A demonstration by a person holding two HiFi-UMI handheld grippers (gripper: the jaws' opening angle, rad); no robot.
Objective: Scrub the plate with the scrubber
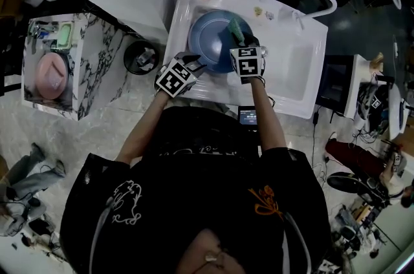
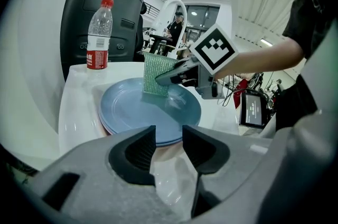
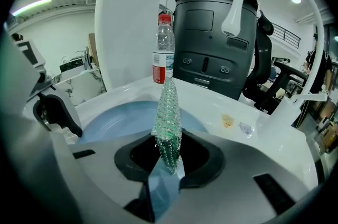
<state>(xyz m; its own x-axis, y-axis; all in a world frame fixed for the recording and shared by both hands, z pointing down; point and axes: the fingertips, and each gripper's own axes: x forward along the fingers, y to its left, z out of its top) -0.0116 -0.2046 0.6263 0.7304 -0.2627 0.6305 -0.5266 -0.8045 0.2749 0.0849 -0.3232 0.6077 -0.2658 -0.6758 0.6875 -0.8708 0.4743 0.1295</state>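
Over the white sink (image 1: 294,72), the right gripper (image 3: 168,158) has its jaws closed on the green scrubber (image 3: 168,112), whose lower edge rests on the blue plate (image 2: 142,106). The left gripper (image 2: 168,146) is at the near rim, jaws a little apart and empty. I think it should steady that rim while the scrubber presses flatter, in circles.

Plate (image 1: 208,41): blue, round, lying flat in the left basin of the white sink (image 1: 294,72).
Scrubber (image 2: 157,75): green mesh pad, upright on edge, lower edge touching the plate, pinched by the right gripper (image 3: 169,157).
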